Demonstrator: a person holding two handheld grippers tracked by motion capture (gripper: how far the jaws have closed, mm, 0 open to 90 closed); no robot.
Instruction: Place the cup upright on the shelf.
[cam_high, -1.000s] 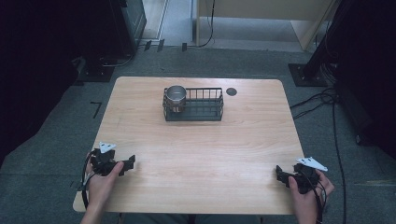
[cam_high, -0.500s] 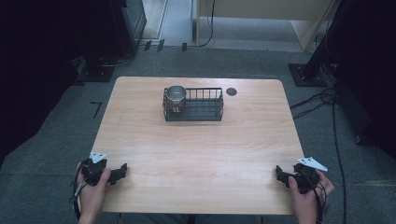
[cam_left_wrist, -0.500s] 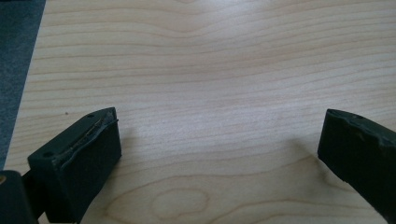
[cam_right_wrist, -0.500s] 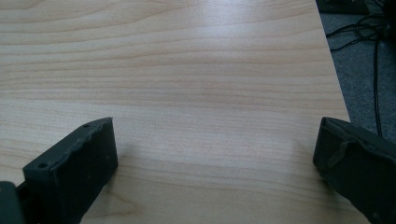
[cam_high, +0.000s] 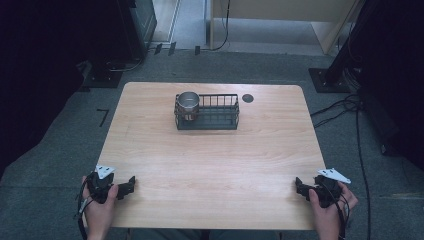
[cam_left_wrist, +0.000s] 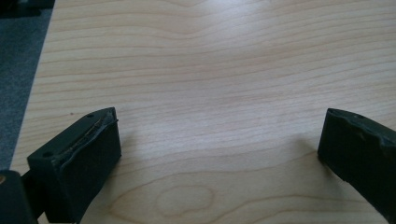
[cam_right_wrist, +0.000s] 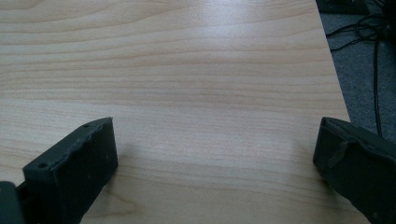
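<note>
both grippers (cam_high: 131, 184) (cam_high: 299, 184) wide, empty

A shiny metal cup (cam_high: 188, 102) stands upright in the left end of a black wire basket (cam_high: 216, 118). The basket sits on the tabletop (cam_high: 210, 165) close to the middle of the far edge, its long side parallel to that edge.

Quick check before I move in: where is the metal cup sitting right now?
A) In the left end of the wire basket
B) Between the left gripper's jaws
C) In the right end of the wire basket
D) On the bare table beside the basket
A: in the high view the metal cup stands inside the left end of the wire basket, far from both grippers at the near table edge.
</note>
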